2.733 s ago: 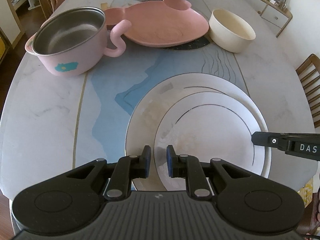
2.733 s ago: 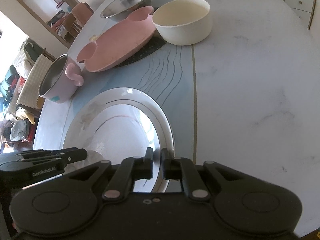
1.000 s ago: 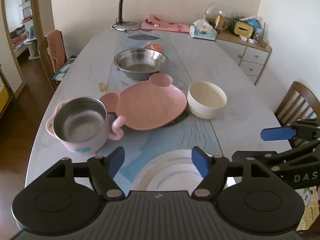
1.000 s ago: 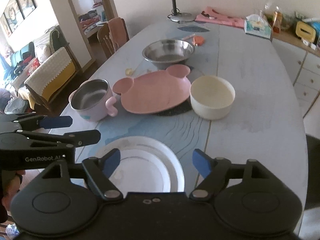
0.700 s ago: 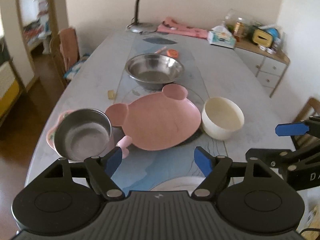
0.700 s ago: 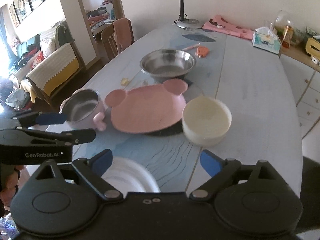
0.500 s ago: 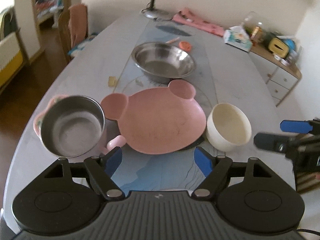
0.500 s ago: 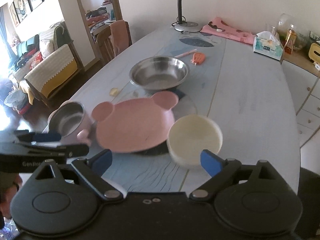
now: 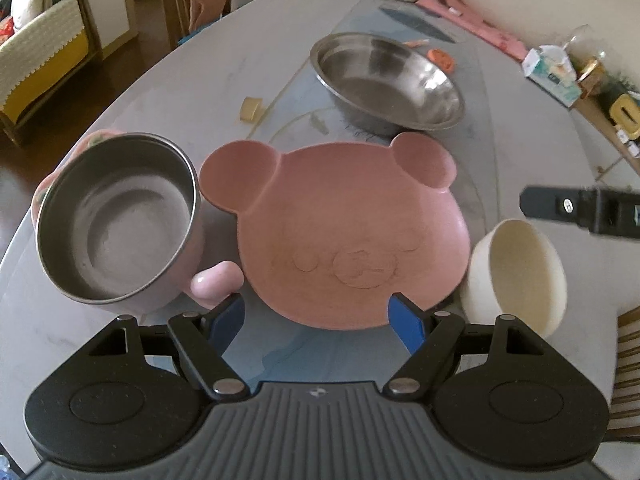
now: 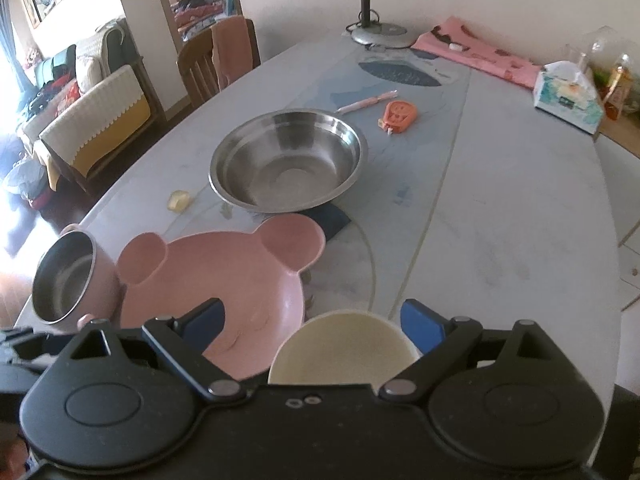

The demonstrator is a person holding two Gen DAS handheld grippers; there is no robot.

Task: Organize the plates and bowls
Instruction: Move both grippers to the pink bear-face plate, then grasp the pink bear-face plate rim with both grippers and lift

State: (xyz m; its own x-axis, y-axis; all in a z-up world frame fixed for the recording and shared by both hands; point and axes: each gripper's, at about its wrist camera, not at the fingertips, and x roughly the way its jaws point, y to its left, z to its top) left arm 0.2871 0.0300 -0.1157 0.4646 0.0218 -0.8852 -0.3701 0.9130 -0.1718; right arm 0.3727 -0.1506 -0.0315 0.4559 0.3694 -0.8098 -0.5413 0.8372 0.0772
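Sunlit room: wooden chair [image 10: 208, 66], sofa [image 10: 92, 92], desk lamp [image 10: 376, 20].

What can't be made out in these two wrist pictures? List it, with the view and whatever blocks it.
- Cream bowl, right wrist view: its near side is hidden behind the gripper body.
- Pink plate, left wrist view: near rim dips behind the left gripper.
- Dark mat, right wrist view: mostly covered by the plate and steel bowl.
- Right gripper: only one finger shows in the left wrist view; the rest is cut off.
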